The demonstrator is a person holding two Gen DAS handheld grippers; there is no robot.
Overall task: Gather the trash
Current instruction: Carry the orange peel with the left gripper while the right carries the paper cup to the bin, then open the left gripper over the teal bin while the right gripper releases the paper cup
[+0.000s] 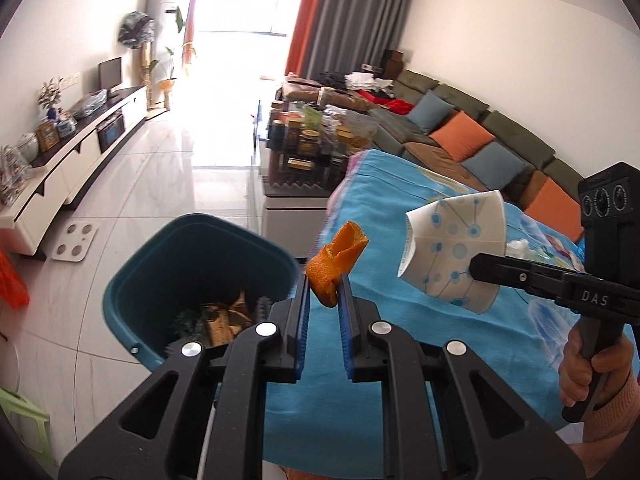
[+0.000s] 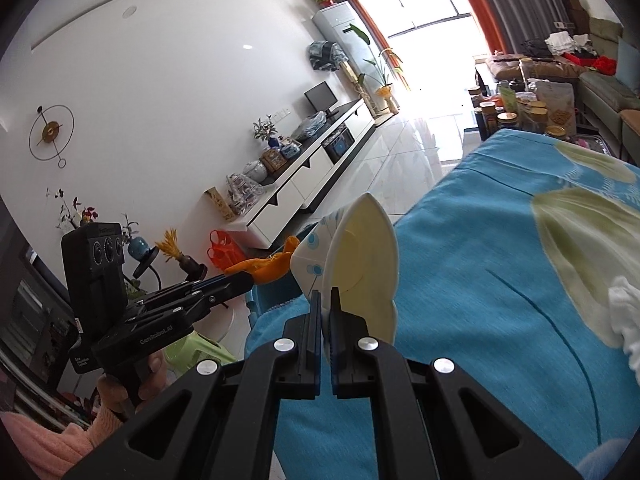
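Left tool (image 1: pixel 325 292) clamped on orange peel (image 1: pixel 336 266), peel sticking up from blue pads, held at near-right rim of teal bin (image 1: pixel 160 264). Bin on floor left of surface, brown scraps and something green inside. Right tool (image 2: pixel 326 300) pinched shut on crushed paper cup (image 2: pixel 364 264), white with blue dot pattern, flattened rim facing camera; same cup seen in left view (image 1: pixel 452 248) to right of peel, above blue floral cloth (image 1: pixel 400 320) covering surface. Crumpled white tissue (image 2: pixel 628 320) lying on cloth at far right. Hand (image 1: pixel 588 368) with pink sleeve gripping right tool handle. White TV cabinet (image 1: pixel 80 168) along left wall, sofa (image 1: pixel 460 132) with orange and blue cushions at right, cluttered coffee table (image 1: pixel 312 140) beyond.
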